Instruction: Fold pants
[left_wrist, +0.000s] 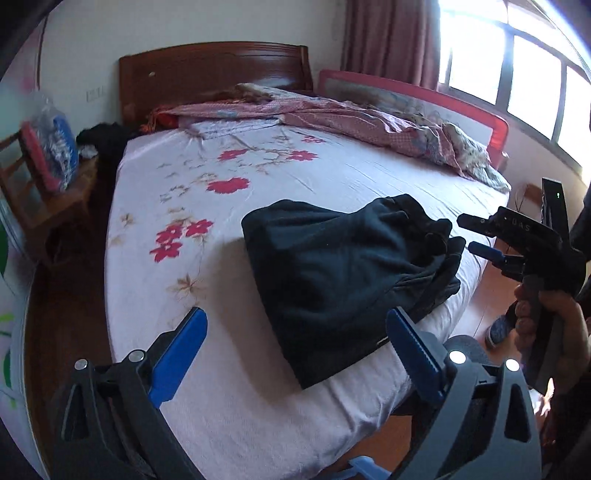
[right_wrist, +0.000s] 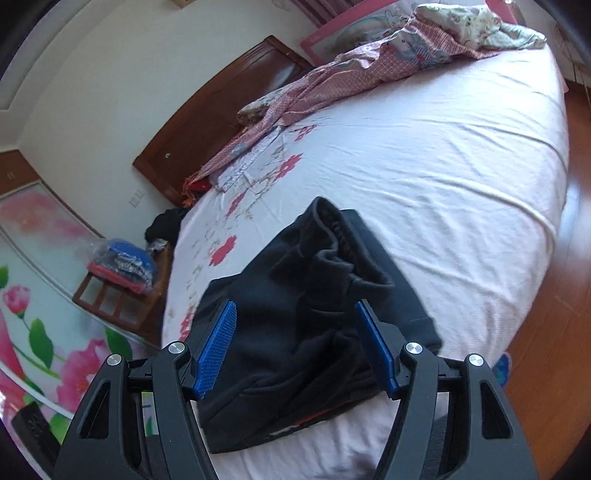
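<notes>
The black pants (left_wrist: 343, 273) lie folded in a compact bundle near the foot edge of the bed; they also show in the right wrist view (right_wrist: 306, 325), with the elastic waistband rumpled on top. My left gripper (left_wrist: 295, 332) is open and empty, held above the near edge of the bundle. My right gripper (right_wrist: 295, 332) is open and empty, hovering just over the pants; in the left wrist view it (left_wrist: 471, 236) sits just right of the bundle, off the bed's corner.
The bed (left_wrist: 192, 369) has a white sheet with red flowers. A pink quilt (left_wrist: 332, 114) is heaped by the wooden headboard (left_wrist: 207, 70). A wooden chair with bagged clothes (left_wrist: 51, 155) stands at the left. Wooden floor (right_wrist: 546, 332) lies right of the bed.
</notes>
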